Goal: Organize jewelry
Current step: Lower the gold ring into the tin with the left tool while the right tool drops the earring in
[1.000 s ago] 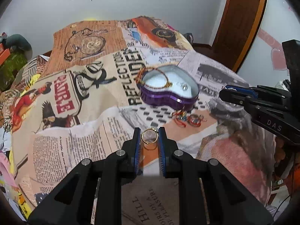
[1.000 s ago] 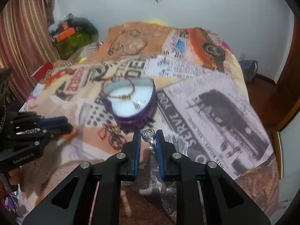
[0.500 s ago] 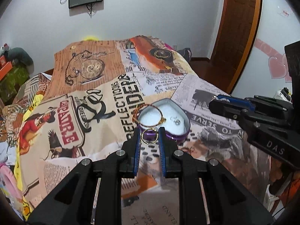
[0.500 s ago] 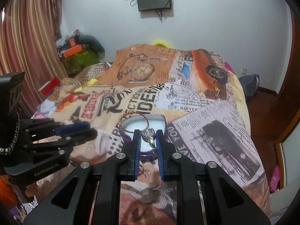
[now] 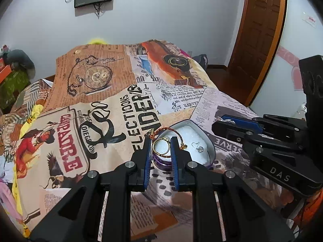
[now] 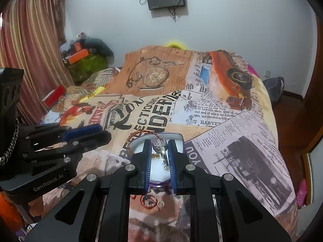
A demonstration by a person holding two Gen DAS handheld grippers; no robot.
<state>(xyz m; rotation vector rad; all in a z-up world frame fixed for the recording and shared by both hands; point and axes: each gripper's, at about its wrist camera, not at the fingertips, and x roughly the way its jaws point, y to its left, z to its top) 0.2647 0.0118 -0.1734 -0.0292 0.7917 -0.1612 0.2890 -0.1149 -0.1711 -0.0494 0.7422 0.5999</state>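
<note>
A purple heart-shaped tin (image 5: 210, 151) with a white lining lies open on the bed; it also shows in the right wrist view (image 6: 177, 139). A red-gold bracelet (image 5: 171, 130) drapes over its rim and a small silver earring (image 5: 198, 147) lies inside. My left gripper (image 5: 161, 147) is shut on a gold ring (image 5: 161, 146) above the tin's near edge. My right gripper (image 6: 159, 147) is shut on a silver ring (image 6: 160, 144) with a stone cluster, also held over the tin. Red hoop earrings (image 6: 149, 200) lie on the bedspread below my right gripper.
The tin rests on a printed patchwork bedspread (image 5: 101, 121). Each gripper appears beside the other: the right gripper body (image 5: 272, 151), the left gripper body (image 6: 50, 157). A wooden door (image 5: 260, 30) stands at the right, curtains (image 6: 30, 50) and clutter at the left.
Both grippers have risen and moved forward from the bedspread to above the tin, each still holding its ring. The view has tilted up toward the wall.
</note>
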